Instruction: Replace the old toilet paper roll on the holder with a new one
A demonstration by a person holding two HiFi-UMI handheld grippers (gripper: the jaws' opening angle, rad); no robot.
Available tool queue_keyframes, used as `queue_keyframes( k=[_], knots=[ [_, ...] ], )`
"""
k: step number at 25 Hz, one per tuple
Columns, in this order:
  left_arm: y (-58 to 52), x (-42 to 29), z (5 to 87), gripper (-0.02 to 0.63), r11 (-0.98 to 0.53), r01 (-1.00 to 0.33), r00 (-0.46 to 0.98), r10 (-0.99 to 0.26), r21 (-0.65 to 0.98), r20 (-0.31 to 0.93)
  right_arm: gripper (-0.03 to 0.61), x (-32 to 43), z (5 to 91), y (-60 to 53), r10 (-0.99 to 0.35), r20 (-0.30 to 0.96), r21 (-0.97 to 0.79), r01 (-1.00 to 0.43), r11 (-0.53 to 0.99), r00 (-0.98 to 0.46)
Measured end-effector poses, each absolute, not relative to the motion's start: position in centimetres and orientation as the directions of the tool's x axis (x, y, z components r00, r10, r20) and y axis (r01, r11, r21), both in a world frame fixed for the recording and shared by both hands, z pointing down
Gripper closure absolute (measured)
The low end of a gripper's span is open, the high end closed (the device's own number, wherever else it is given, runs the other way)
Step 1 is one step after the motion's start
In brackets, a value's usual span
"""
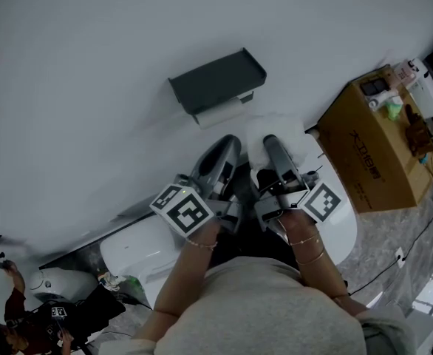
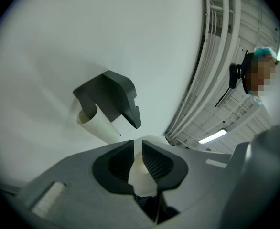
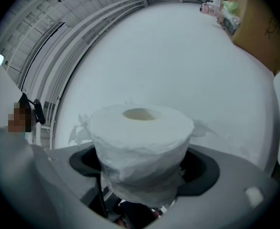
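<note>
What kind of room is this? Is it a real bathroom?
Likely a mock bathroom corner in a workshop: a dark grey wall-mounted toilet paper holder, what looks like a white toilet below it, and a brown cardboard box with clutter on top beside them.

a cardboard box [image 1: 375,150] stands beside the white toilet [image 1: 135,250].

left gripper [image 1: 226,145] + right gripper [image 1: 270,143]: grey shells, black ribbed pads [image 2: 155,163], black-white marker cubes [image 1: 184,210]. Wearer: pale beige top [image 1: 261,309], thin bracelets [image 1: 307,240].
</note>
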State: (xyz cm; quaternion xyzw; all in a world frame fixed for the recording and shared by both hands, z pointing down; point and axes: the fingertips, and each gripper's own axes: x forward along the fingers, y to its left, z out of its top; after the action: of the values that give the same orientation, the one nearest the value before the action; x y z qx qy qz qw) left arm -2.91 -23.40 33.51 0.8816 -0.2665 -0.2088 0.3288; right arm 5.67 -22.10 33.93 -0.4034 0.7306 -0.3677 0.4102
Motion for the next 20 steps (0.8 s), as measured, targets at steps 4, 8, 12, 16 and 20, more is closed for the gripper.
queue_keyframes(
  k=[4, 8, 12, 16, 20],
  knots=[
    [-23.4, -3.3, 33.7, 0.521, -0.615, -0.340, 0.748, -0.636, 0.711, -0.193, 0.130, 5.2, 33.8, -22.2, -0.883, -0.300, -0.870, -0.276, 0.408, -0.360],
    [-23.7, -3.8, 34.5, 0.478, -0.562, -0.337, 0.721, -0.670, 0.755, -0.177, 0.132, 4.7, 33.7, -22.3, -0.876, -0.289, -0.869, -0.278, 0.409, -0.386],
    [-25.8, -1.7, 35.1, 0.412, -0.523, -0.383, 0.691, -0.709, 0.761, -0.139, 0.132, 6.8, 33.8, -24.2, -0.872, -0.274, -0.877, -0.267, 0.399, -0.405],
    [-28.1, -0.5, 35.4, 0.370, -0.475, -0.403, 0.639, -0.758, 0.783, -0.130, 0.131, 8.7, 34.0, -26.1, -0.867, -0.258, -0.884, -0.258, 0.390, -0.426],
    [-30.3, -0.6, 36.0, 0.350, -0.426, -0.409, 0.591, -0.797, 0.807, -0.121, 0.132, 9.6, 34.7, -28.0, -0.867, -0.239, -0.895, -0.247, 0.372, -0.437]
  ],
)
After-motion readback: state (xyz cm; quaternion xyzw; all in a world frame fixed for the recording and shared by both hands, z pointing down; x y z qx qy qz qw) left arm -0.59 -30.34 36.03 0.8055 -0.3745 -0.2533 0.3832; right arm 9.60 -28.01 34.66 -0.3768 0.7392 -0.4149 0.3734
